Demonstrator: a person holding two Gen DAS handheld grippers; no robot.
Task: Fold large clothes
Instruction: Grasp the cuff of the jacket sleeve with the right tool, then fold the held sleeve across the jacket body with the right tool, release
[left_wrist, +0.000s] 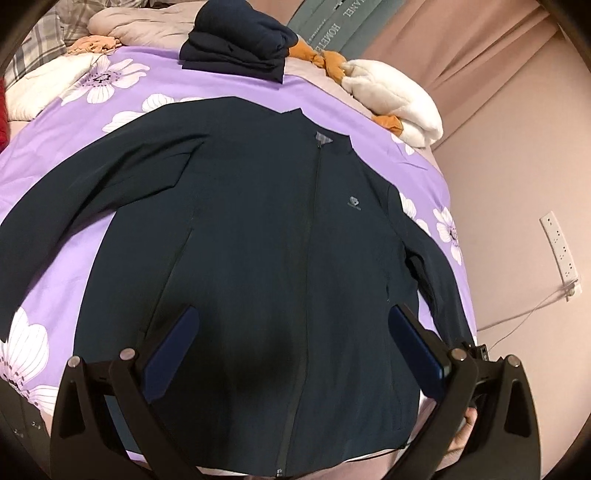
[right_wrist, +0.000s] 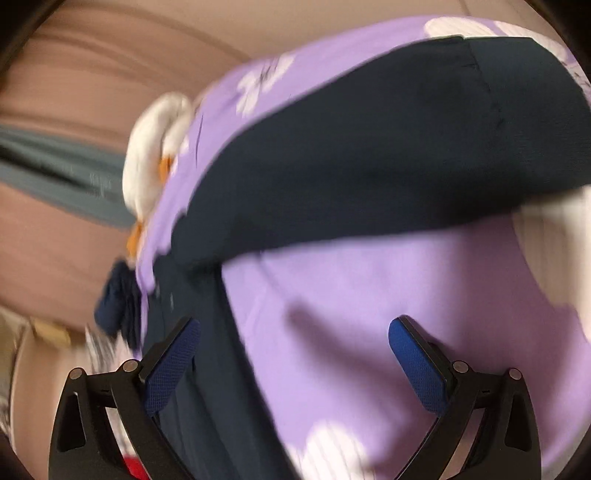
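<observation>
Your bed, covered in a lilac sheet printed with large white flowers (left_wrist: 122, 96), fills the space ahead, with pink curtains behind it. A dark navy zip-front jacket (left_wrist: 258, 229) lies flat and face up on that sheet. Its long axis runs from the hem nearest you to the collar pointing away toward a folded stack of dark navy clothes (left_wrist: 240, 44) at the far edge. Both sleeves spread outward and down along its sides.

Your left gripper (left_wrist: 291, 354) hovers over the jacket's lower front, its blue-padded fingers spread wide and holding nothing. Your right gripper (right_wrist: 295, 362) is above bare sheet just beside a sleeve, in a blurred view, fingers likewise spread apart and empty.
</observation>
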